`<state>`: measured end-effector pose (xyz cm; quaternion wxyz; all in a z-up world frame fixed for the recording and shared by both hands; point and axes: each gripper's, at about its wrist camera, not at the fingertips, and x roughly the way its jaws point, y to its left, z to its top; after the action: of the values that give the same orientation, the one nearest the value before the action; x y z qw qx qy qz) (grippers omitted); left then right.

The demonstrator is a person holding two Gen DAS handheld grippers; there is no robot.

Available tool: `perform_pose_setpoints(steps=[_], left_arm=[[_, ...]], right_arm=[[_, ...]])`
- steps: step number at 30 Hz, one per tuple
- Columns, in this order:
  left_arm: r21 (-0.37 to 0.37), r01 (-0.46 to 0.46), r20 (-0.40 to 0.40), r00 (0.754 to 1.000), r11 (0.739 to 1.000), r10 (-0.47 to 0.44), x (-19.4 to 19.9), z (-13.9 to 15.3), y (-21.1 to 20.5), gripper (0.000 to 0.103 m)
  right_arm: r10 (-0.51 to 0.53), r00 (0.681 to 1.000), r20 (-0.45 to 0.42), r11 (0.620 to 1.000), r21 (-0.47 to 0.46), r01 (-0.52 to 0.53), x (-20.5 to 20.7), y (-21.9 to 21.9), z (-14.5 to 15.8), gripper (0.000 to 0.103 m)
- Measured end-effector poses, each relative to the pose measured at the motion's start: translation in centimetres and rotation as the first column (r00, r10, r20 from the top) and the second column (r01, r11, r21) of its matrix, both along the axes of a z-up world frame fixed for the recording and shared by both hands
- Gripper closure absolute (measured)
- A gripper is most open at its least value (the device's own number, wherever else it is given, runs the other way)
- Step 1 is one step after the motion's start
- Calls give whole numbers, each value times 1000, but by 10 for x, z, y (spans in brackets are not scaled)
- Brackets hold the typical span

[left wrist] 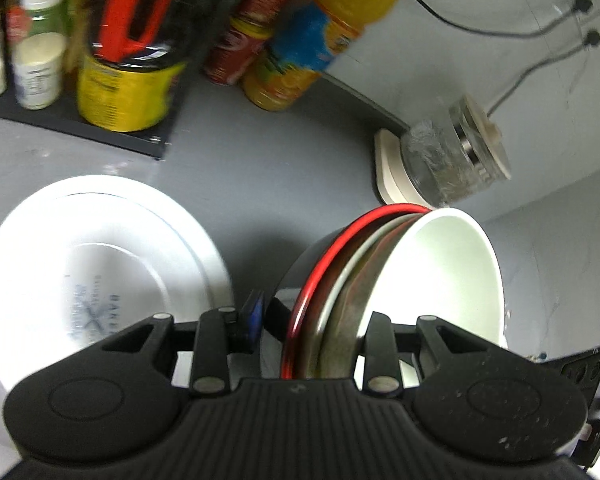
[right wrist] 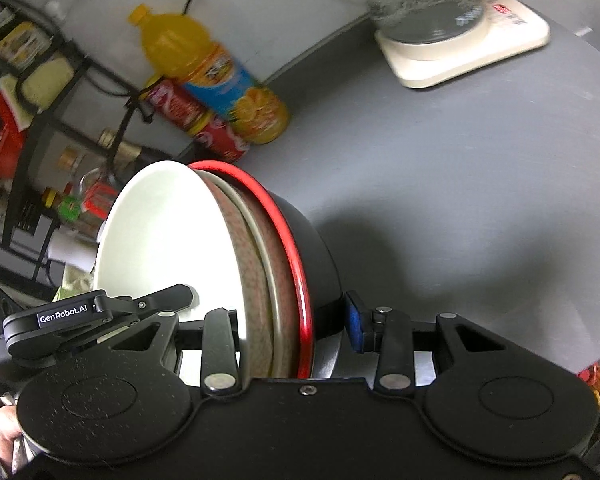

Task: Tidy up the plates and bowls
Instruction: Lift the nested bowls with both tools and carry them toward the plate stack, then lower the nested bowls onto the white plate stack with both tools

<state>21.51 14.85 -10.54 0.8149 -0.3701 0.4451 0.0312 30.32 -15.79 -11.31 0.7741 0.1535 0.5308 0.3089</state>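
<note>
A nested stack of bowls (left wrist: pixel 380 280) is held up over the grey counter: a white-inside bowl, brownish speckled bowls, and a black outer bowl with a red rim. My left gripper (left wrist: pixel 312 324) is shut on one side of the stack's rims. My right gripper (right wrist: pixel 296 328) is shut on the opposite side of the same stack (right wrist: pixel 260 264). The left gripper's finger (right wrist: pixel 100 312) shows inside the white bowl in the right wrist view. A stack of white plates (left wrist: pixel 96 264) lies on the counter to the left.
A black rack (left wrist: pixel 80 120) with jars and cans stands at the back left. An orange juice bottle (left wrist: pixel 324 32) and red cans (left wrist: pixel 240 56) stand by the wall. A glass kettle (left wrist: pixel 452 160) sits on a cream base at the right.
</note>
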Motion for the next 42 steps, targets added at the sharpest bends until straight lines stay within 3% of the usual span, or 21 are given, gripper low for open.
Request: perform_pose_setpoints(steps=[25, 42], left_arm=[[-19, -226, -43, 973, 974, 226, -80, -13, 78, 73], [-33, -317, -130, 942, 948, 311, -91, -40, 110, 73]], right_arm=[[214, 976, -45, 976, -26, -215, -2, 82, -10, 66], [302, 948, -103, 947, -82, -311, -4, 133, -35, 66]])
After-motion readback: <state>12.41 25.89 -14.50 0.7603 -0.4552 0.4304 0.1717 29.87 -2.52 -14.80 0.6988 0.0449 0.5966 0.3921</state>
